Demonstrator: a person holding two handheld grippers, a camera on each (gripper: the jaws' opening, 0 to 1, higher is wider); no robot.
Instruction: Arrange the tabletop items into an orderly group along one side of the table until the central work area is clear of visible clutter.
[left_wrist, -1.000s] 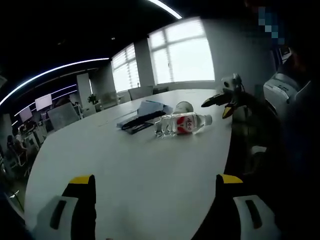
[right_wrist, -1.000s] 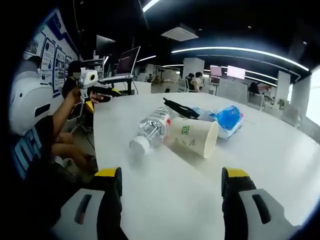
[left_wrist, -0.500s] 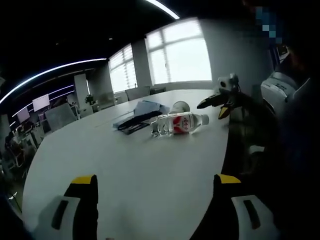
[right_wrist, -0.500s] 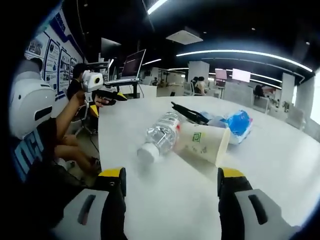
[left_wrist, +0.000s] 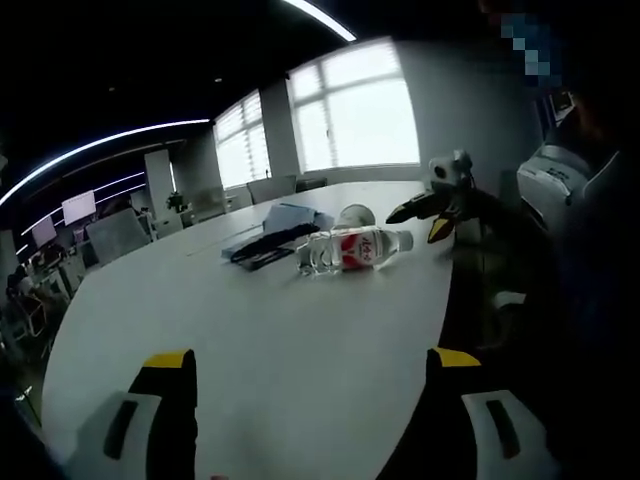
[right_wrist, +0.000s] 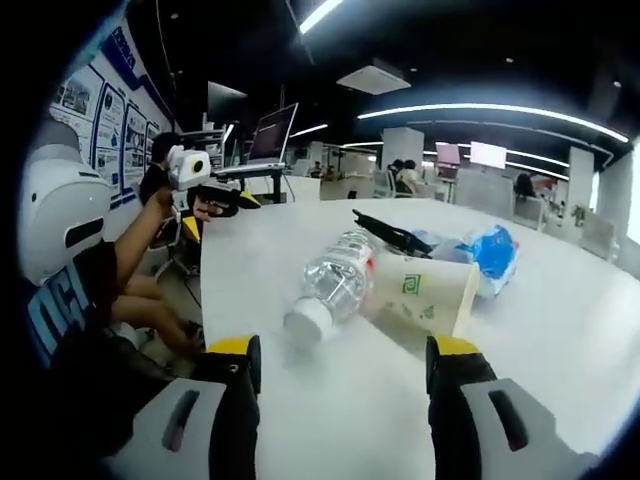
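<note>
Just ahead of my right gripper (right_wrist: 342, 365), jaws spread and empty, the water bottle (right_wrist: 332, 286) lies on its side, cap toward me, long axis running away, touching the paper cup (right_wrist: 424, 296). Left gripper (left_wrist: 312, 385), also spread, sits well back; right is nearer.

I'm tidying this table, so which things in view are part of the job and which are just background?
To arrange: water bottle, paper cup, blue packet, black item.
Background: monitors, wall posters, chairs, windows.
</note>
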